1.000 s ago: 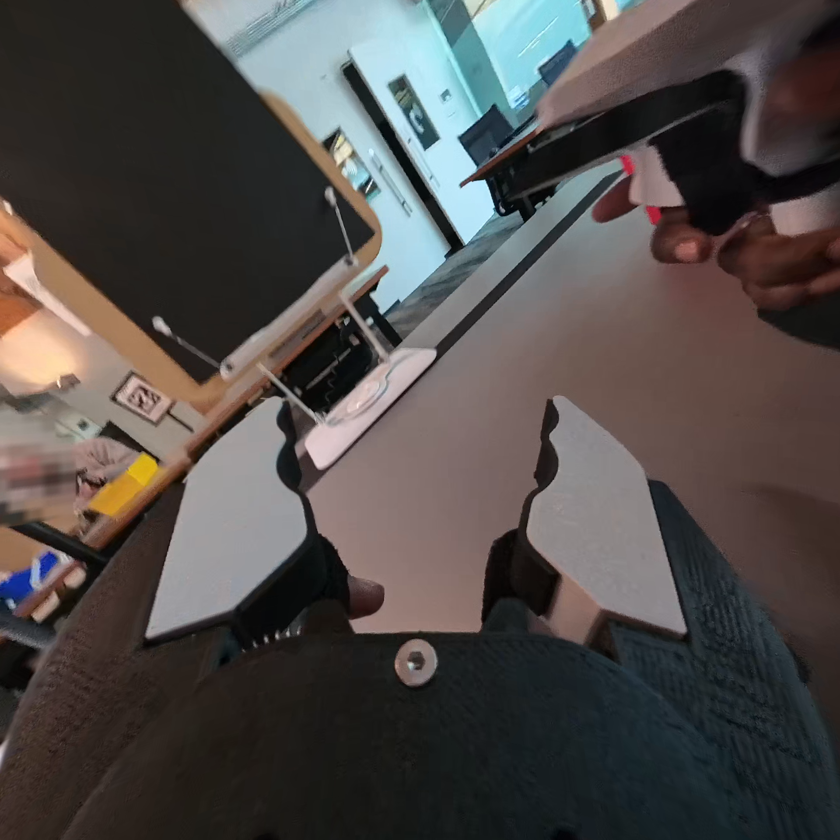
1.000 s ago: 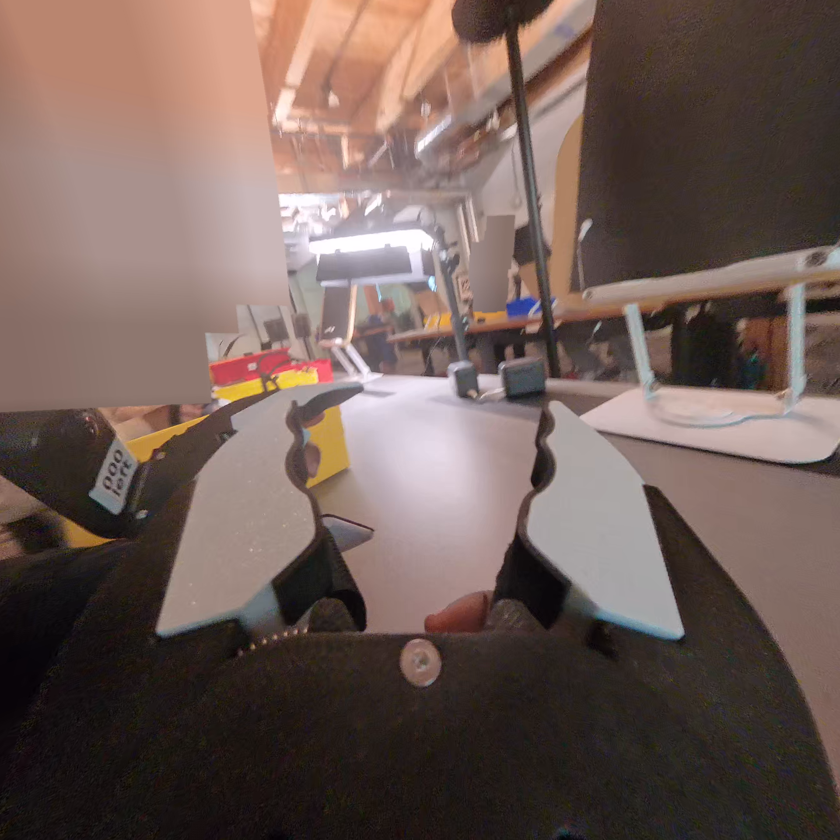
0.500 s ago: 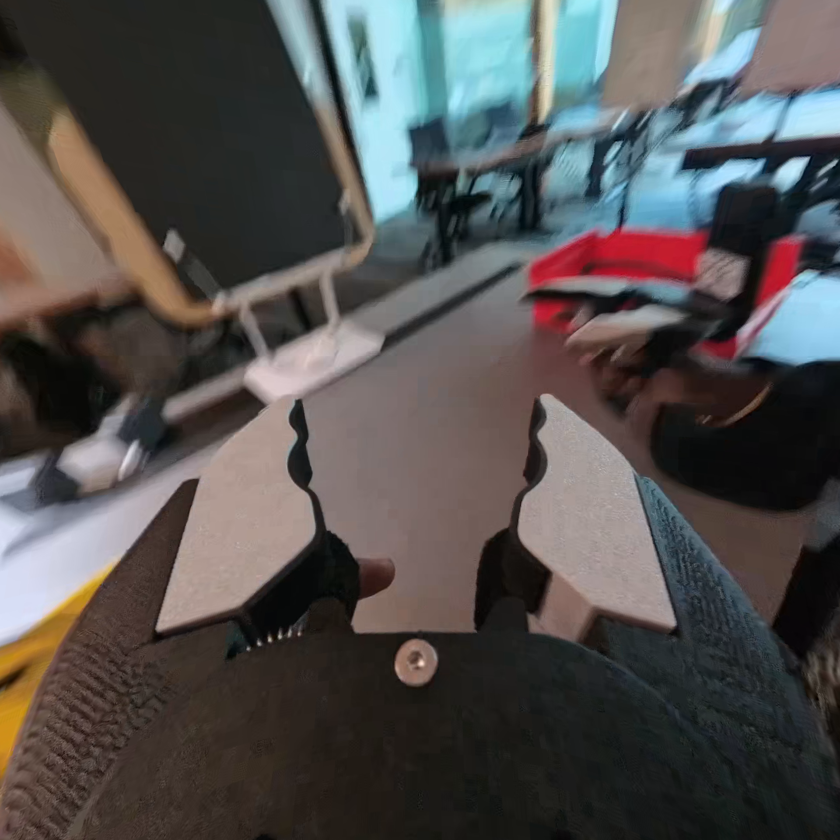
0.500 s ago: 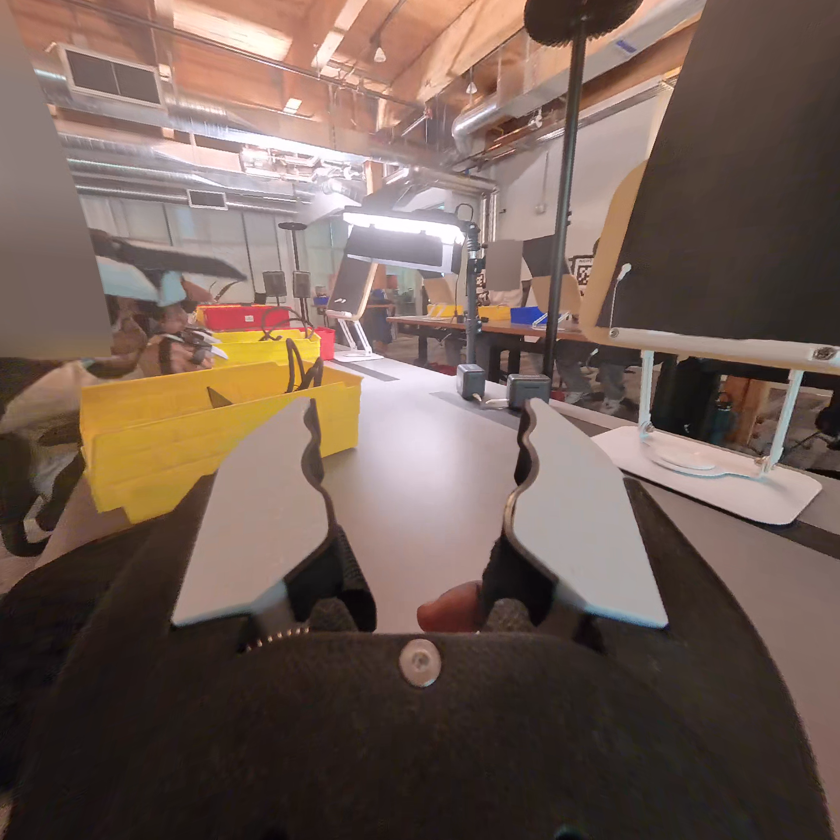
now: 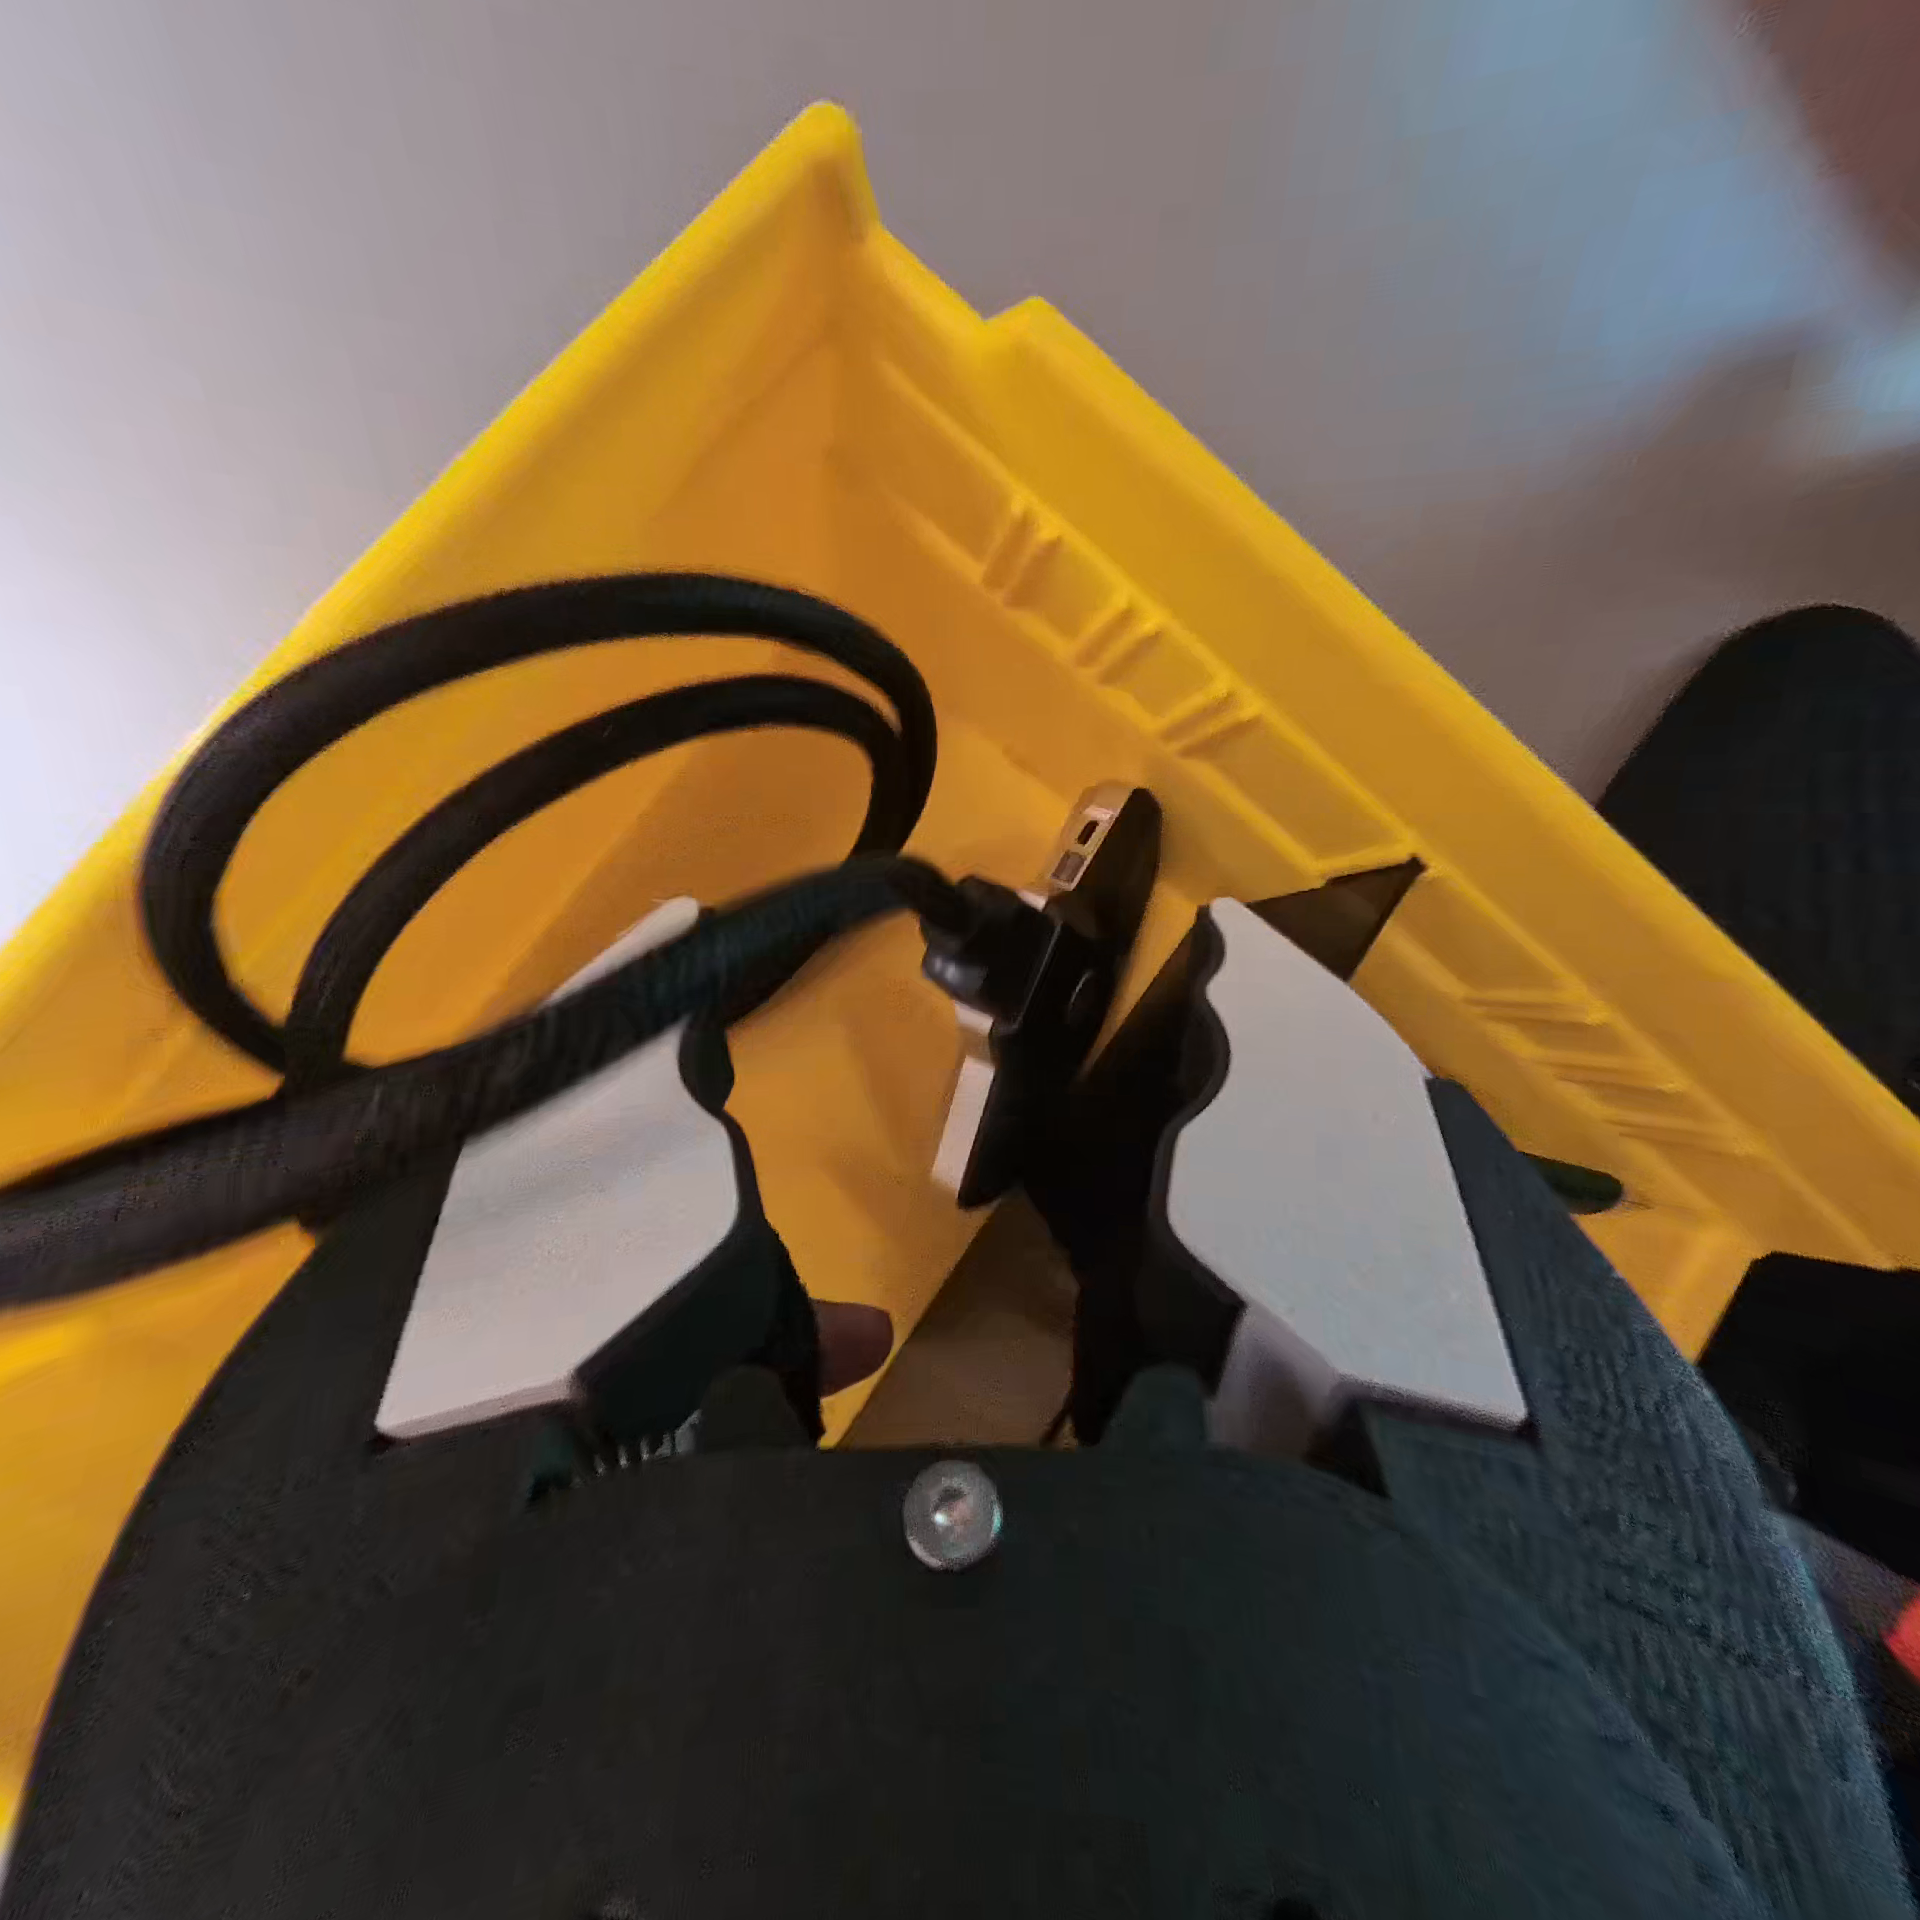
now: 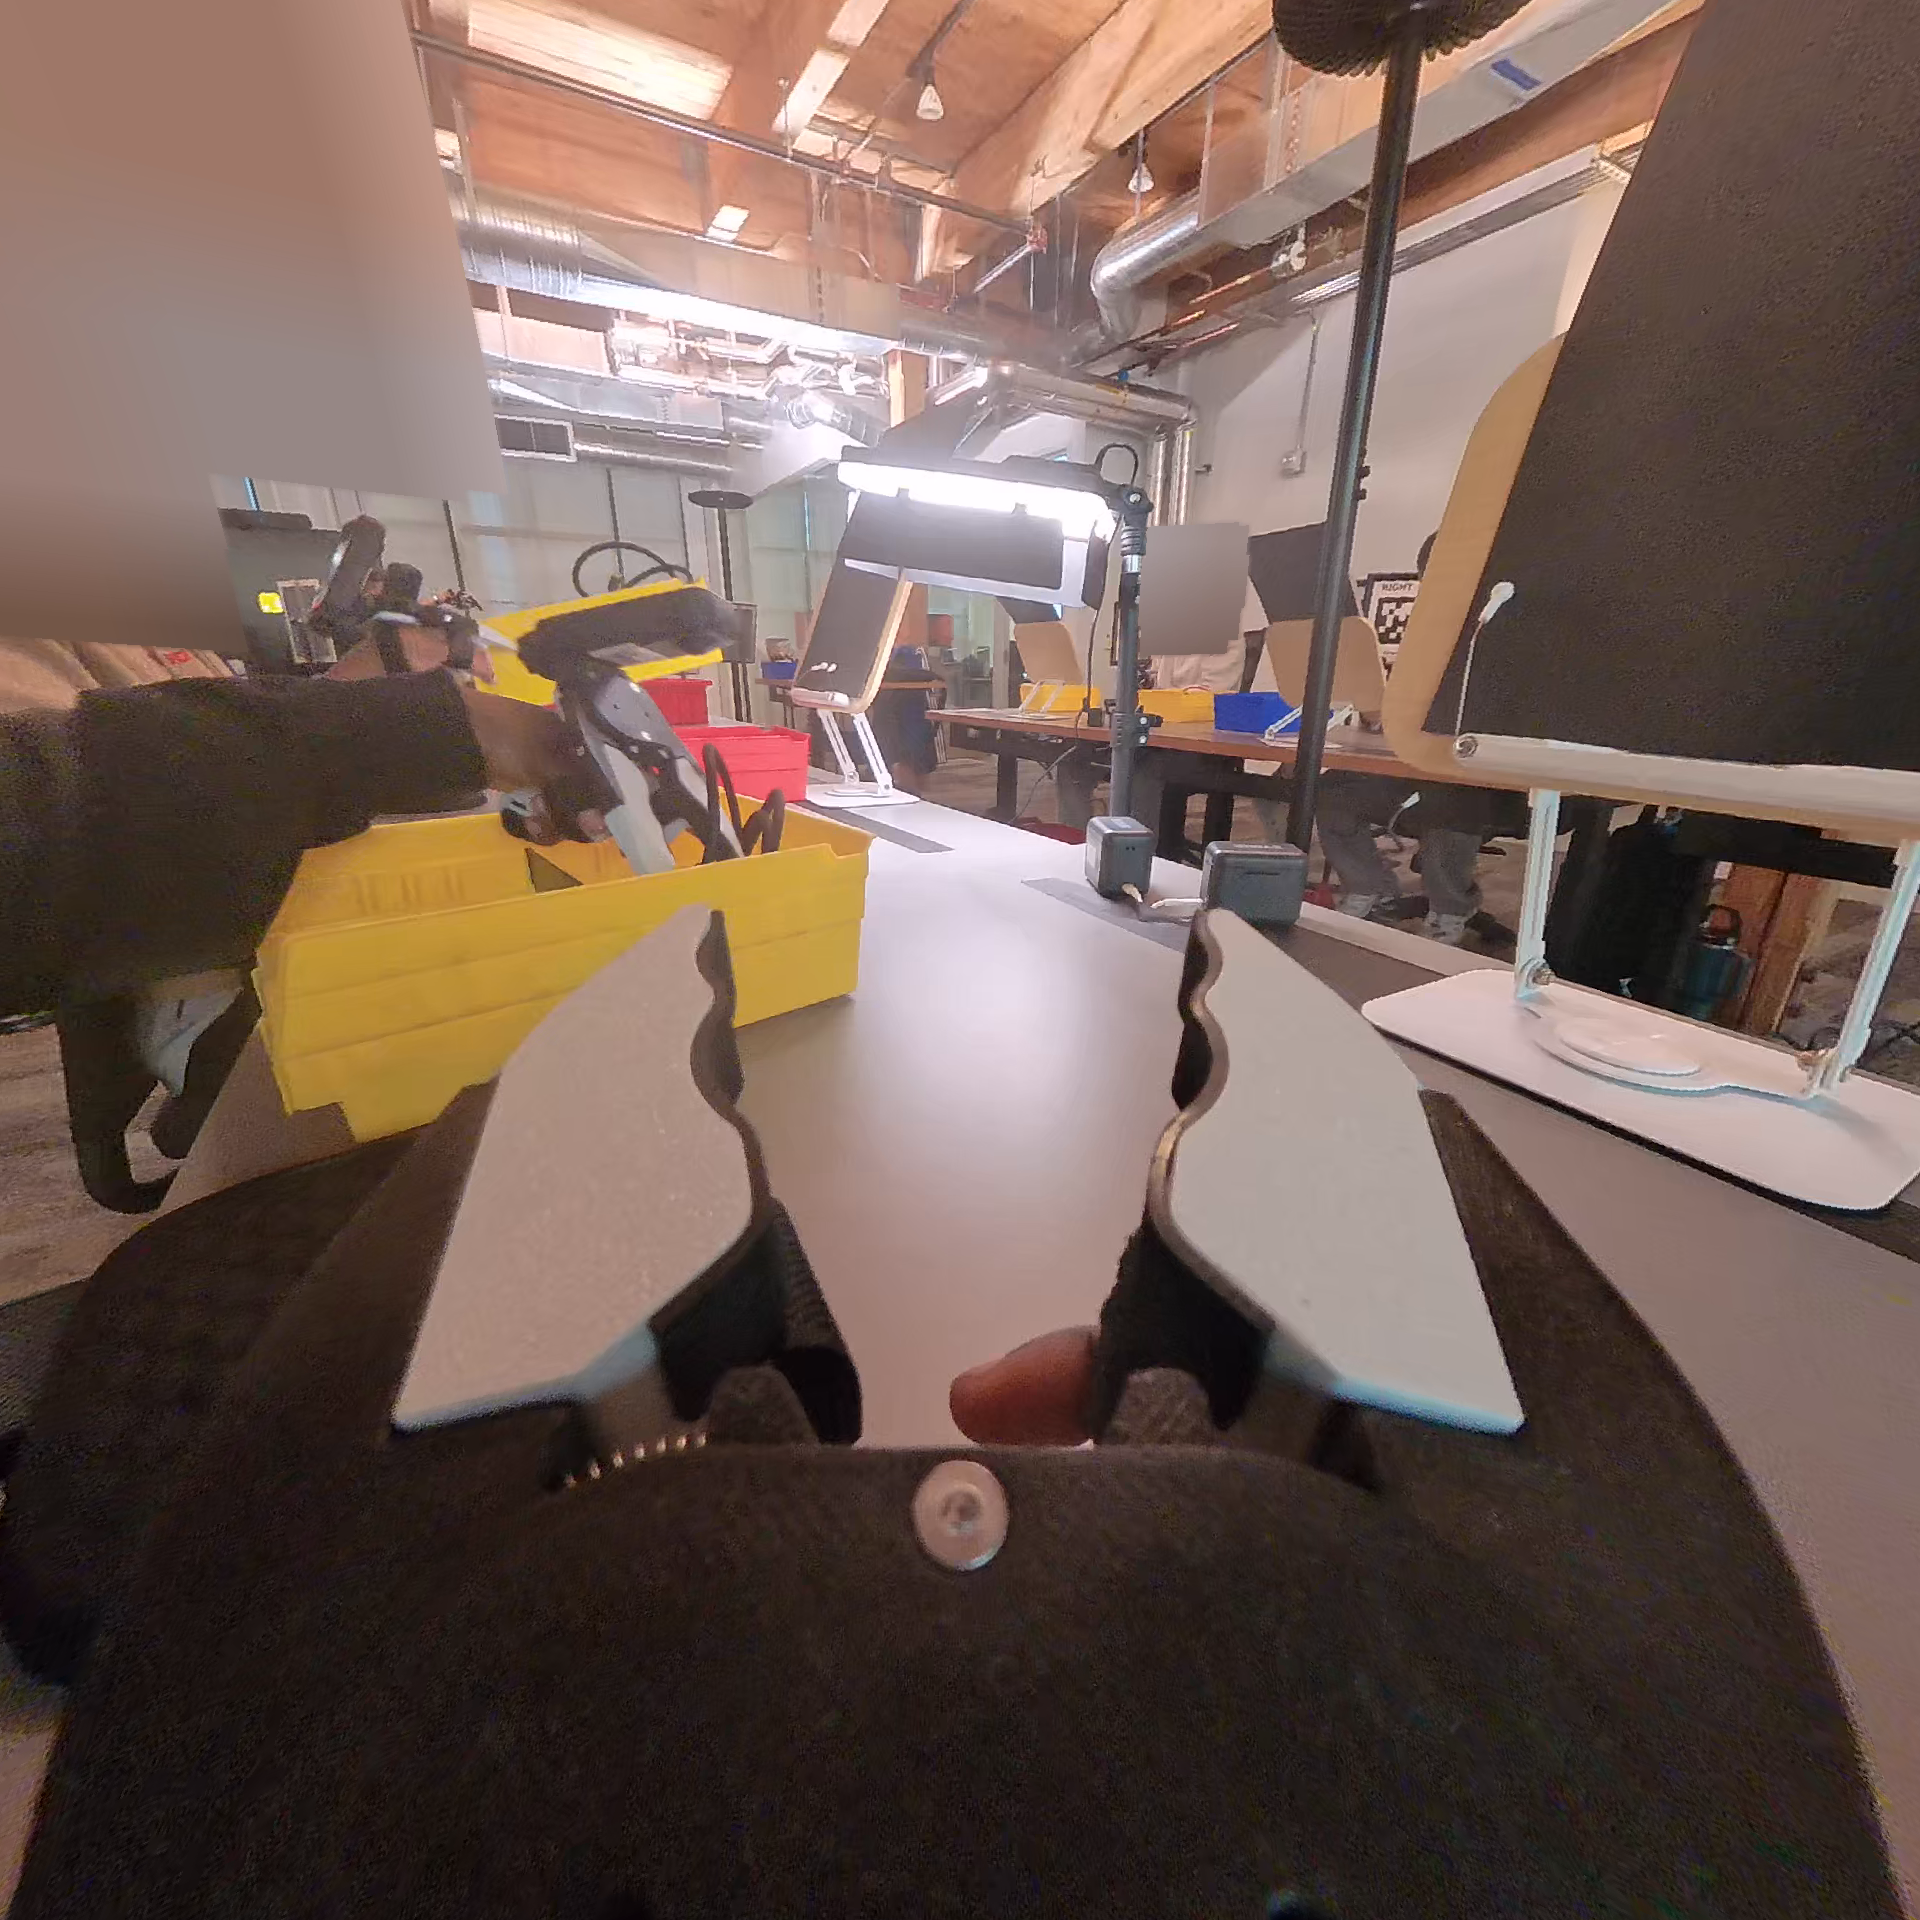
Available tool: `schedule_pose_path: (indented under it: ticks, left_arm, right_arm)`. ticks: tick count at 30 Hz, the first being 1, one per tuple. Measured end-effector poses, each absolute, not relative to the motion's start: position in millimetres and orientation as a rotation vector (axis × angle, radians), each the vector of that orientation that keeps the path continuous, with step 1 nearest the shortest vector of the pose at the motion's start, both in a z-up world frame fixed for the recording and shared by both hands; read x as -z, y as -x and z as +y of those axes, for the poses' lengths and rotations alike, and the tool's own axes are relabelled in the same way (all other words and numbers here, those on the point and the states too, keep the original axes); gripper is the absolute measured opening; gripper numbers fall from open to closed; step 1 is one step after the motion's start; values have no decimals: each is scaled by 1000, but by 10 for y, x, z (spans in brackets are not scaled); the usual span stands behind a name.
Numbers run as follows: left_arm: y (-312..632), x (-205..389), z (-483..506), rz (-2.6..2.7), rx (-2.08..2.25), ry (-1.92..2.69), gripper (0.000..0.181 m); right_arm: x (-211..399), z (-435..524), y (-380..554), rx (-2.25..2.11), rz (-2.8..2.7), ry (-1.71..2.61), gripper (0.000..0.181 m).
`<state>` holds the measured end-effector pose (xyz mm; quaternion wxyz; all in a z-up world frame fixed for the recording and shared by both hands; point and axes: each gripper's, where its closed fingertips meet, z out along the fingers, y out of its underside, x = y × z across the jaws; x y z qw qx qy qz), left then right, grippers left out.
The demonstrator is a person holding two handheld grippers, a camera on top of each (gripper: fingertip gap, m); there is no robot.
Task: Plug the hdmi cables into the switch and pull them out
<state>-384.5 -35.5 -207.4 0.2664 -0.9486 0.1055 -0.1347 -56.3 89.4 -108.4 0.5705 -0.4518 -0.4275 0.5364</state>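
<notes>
The left tongs (image 5: pixel 956 1049) are pointing down into the yellow bin (image 5: pixel 1049 499), and their jaws are standing wide apart with nothing gripped between them. Inside the bin a black braided cable (image 5: pixel 343 790) is lying in a loop, crossing over the left finger, and its plug is sitting in a small black and white switch (image 5: pixel 1049 997) that is leaning just beside the inner edge of the right finger; whether it is touching that finger I cannot tell. The picture is blurred around the switch.

From the right wrist view, the right tongs (image 6: pixel 956 1039) are hovering low over the grey desk (image 6: pixel 997 1039), jaws wide and holding nothing. The bin (image 6: pixel 561 956) is standing at the desk's left edge, and the left tongs (image 6: pixel 634 821) are reaching into it from the left, held by a hand in a black sleeve (image 6: pixel 239 800). Dark cable loops (image 6: pixel 738 821) are sticking up above the bin's rim next to them. A white stand (image 6: pixel 1662 1091) carrying a black panel is sitting along the desk's right edge, and two small grey cubes (image 6: pixel 1247 883) are resting near the far edge beside a black pole (image 6: pixel 1340 447).
</notes>
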Motion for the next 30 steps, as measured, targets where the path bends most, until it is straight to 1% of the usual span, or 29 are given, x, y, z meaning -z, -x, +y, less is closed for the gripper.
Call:
schedule_pose_path:
  ticks: [2,6,7,9,10,13,16,25,30]
  left_arm:
    - [3728,2157,-322,339,500,2593,85]
    - [3666,2373,-292,503,586,2651,84]
    - [3648,2419,-319,556,621,2662,75]
    - [3608,2461,-447,669,740,2697,46]
    - [3584,2442,-495,689,807,2703,35]
    - [3616,2392,-545,768,769,2718,31]
    - [3586,2187,-530,795,718,2683,30]
    - [3479,1232,-455,916,456,2533,30]
    - [3062,589,-280,910,417,2363,30]
  right_arm:
    - [1098,906,564,-1255,-1004,1067,83]
    - [1087,949,542,-1273,-981,1075,81]
    - [1089,962,539,-1282,-972,1081,80]
    - [1107,1001,537,-1291,-955,1102,80]
    - [1118,1016,536,-1296,-951,1111,80]
    - [1142,1073,533,-1297,-926,1141,76]
    - [1150,1062,543,-1322,-929,1150,76]
    - [1150,886,584,-1276,-1041,1123,73]
    - [1159,681,604,-1211,-1180,1059,75]
